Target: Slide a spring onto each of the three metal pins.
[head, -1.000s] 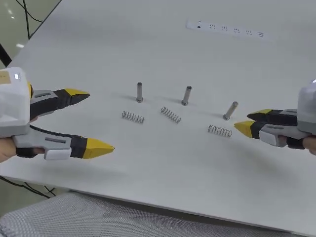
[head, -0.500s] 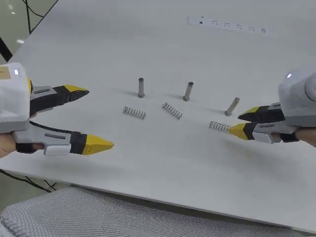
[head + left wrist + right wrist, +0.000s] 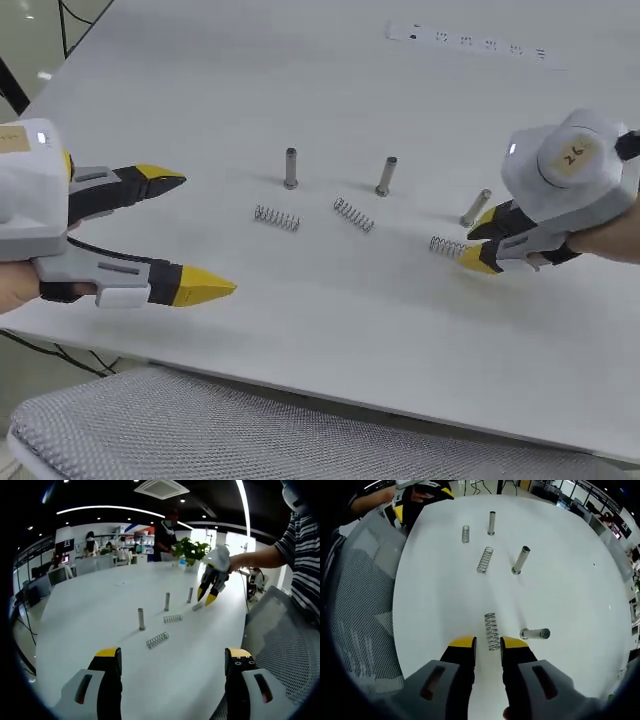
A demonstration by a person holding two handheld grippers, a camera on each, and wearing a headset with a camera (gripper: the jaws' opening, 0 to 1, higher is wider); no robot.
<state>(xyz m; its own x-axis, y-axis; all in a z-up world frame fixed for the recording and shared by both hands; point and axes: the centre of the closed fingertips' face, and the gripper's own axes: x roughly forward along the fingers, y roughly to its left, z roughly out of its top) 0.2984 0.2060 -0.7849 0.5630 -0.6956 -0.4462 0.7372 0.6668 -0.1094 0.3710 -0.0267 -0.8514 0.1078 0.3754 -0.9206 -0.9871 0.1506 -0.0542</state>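
Observation:
Three metal pins stand in a row on the white table: left pin (image 3: 290,167), middle pin (image 3: 386,175), right pin (image 3: 477,207). A spring lies in front of each: left spring (image 3: 277,217), middle spring (image 3: 353,214), right spring (image 3: 447,246). My right gripper (image 3: 478,245) is open with a narrow gap, tips down at the right spring. In the right gripper view that spring (image 3: 491,631) has its near end between the tips of my right gripper (image 3: 487,642), with the right pin (image 3: 535,633) just beside. My left gripper (image 3: 195,232) hovers wide open at the left, holding nothing.
A white power strip (image 3: 465,42) lies at the table's far side. A grey mesh chair (image 3: 200,430) sits below the near table edge (image 3: 330,400). A person (image 3: 170,530) stands at the far end of the table, by a potted plant (image 3: 192,550).
My right gripper has moved left and tipped down onto the right spring's end. The left gripper has stayed about where it was, open.

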